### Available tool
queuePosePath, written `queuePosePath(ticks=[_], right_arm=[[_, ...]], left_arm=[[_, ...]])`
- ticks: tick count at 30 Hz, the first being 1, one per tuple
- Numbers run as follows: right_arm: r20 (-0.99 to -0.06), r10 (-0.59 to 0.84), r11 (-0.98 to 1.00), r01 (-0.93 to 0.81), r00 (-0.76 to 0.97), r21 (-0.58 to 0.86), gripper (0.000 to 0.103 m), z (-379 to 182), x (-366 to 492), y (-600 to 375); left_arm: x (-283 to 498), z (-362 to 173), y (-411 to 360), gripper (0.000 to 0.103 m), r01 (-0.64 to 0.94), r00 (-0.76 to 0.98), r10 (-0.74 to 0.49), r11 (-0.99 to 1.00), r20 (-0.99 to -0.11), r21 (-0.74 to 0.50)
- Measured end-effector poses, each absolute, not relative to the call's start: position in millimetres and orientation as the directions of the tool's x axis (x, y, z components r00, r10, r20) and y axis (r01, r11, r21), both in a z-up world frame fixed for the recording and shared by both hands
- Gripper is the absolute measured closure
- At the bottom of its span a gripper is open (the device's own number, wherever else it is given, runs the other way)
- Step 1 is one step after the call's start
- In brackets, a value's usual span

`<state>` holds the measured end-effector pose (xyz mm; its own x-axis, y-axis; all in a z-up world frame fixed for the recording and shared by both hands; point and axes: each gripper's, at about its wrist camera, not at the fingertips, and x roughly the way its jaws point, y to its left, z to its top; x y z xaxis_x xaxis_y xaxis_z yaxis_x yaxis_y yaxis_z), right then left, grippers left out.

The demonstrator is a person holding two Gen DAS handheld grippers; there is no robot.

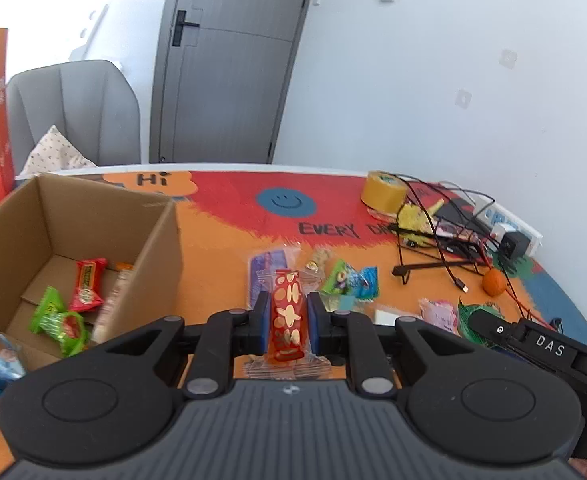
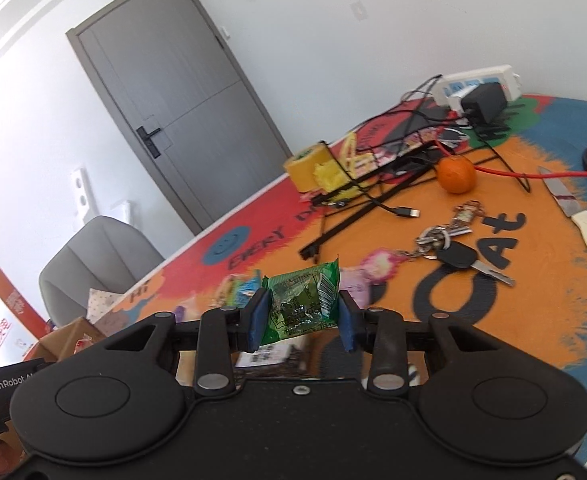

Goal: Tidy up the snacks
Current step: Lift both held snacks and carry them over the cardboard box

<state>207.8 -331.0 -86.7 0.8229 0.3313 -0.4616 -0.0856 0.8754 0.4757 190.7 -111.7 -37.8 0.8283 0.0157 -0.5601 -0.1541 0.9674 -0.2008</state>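
Red film wrapper with gold print, a slim snack bar (image 1: 287,316), pinched upright between the left gripper (image 1: 286,320) pads, clear of the table. Crinkled green foil packet (image 2: 303,304), squarish, clamped in the right gripper (image 2: 302,320). Step: carry to the cardboard box (image 1: 161,240), which already holds red and green packets. Next, judged: swing over the box and release. Remaining loose snacks (image 1: 345,280), probably candies, lie on the printed mat.

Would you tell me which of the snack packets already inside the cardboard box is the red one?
It is the red packet leaning near the middle of the cardboard box; the green packet lies in front of it, and a blue one sits nearest the camera.
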Motion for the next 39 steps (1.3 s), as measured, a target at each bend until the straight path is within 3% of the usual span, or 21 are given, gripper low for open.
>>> queuePosePath(ticks=[19, 39], right_arm=[[-0.409, 0.437, 0.855, -0.229, 0.801, 0.464, 0.066, -55, 183, -274], [-0.433, 0.498, 0.855, -0.341, 0.751, 0.391, 0.066, -42, 170, -190]], left_arm=[[148, -13, -58, 0.086, -0.241, 0.858, 0.089, 0.939, -0.507, -0.244], [125, -24, 29, 0.086, -0.356, 0.848, 0.153, 0.874, -0.507, -0.332]])
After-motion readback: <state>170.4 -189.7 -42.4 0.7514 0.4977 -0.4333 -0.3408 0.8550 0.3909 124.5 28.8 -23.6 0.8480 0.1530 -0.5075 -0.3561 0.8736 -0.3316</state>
